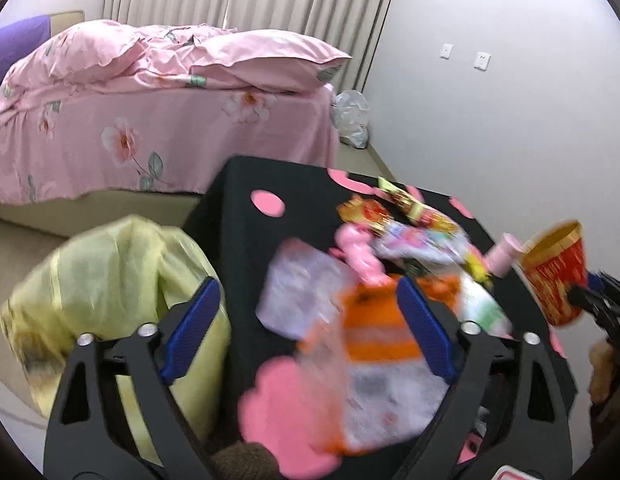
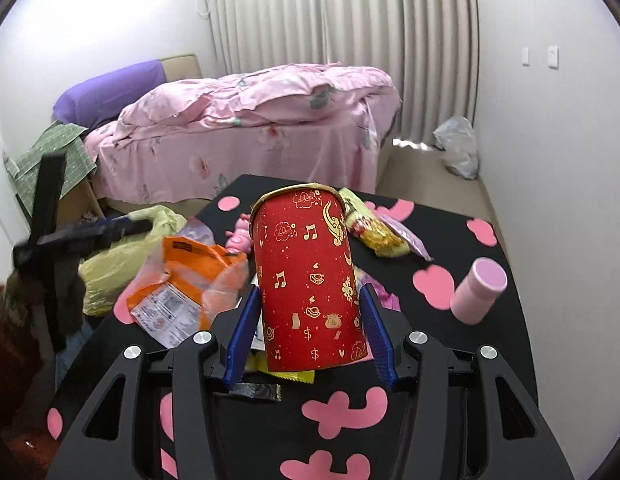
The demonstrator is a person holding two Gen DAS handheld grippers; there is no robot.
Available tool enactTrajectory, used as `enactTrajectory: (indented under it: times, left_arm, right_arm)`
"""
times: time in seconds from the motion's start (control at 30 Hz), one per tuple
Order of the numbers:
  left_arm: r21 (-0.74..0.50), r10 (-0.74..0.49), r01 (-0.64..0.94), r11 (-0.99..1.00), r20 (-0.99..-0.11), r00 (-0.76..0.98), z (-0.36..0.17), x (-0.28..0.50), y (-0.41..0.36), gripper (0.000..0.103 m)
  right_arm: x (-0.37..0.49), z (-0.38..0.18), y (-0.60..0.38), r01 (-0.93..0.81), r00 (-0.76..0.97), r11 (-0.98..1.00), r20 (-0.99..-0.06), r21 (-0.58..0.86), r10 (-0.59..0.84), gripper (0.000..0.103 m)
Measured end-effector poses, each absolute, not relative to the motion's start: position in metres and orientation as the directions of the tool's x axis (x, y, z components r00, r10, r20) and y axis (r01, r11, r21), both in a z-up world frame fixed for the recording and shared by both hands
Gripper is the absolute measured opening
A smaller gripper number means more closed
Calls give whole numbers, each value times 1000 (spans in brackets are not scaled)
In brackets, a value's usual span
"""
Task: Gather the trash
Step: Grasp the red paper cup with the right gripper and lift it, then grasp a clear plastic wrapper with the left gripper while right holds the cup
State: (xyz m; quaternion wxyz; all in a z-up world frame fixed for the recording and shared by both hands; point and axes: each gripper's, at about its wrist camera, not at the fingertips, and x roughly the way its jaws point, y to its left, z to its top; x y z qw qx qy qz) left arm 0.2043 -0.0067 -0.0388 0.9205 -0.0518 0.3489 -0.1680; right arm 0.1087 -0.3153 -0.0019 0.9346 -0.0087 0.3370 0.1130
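Note:
My right gripper [image 2: 310, 332] is shut on a red paper cup with gold patterns [image 2: 310, 280], held tilted above the black table [image 2: 449, 380]. The cup also shows in the left wrist view [image 1: 557, 272], at the right edge. My left gripper [image 1: 310, 328] is open and empty, over the table's left edge, with a blurred orange-and-white wrapper [image 1: 373, 344] between and beyond its fingers. The same wrapper lies left of the cup in the right wrist view [image 2: 182, 288]. A yellow-green trash bag [image 1: 110, 300] hangs beside the table on the left.
More wrappers [image 1: 401, 216] and a pink toy [image 1: 357, 252] lie on the table. A pink bottle [image 2: 477, 292] stands at its right. A pink bed [image 1: 150, 120] stands behind, and a white plastic bag [image 1: 351, 118] is in the corner.

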Motion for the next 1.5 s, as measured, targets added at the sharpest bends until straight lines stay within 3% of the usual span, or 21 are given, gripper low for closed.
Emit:
enactTrajectory:
  times: [0.33,0.43,0.63,0.8,1.5]
  left_arm:
    - [-140,-339,360,922,-739,582,-79,261,-21,58]
    - [-183,-370,364,913,-744,556,-82,266,-21,56]
    - [-304,-462,370,878,-741,488,-86,259,-22,40]
    - [-269,-434,367,891,-744,508,-77,239,-29,24]
    - [-277,-416,315,908,-687,596,-59,237,-10,4]
  right_arm:
    - [114,-36,-317,-184,716,980,-671,81,190,48]
    - [116,-39,-317,-180,713,981,-676,77,184,48]
    - [114,-43,-317,-183,710,979,-676,92,197,48]
    - [115,-43,-321,-175,712,979,-674,103,198,48]
    - [136,-20,-309,-132,733,991,-670,28,116,48]
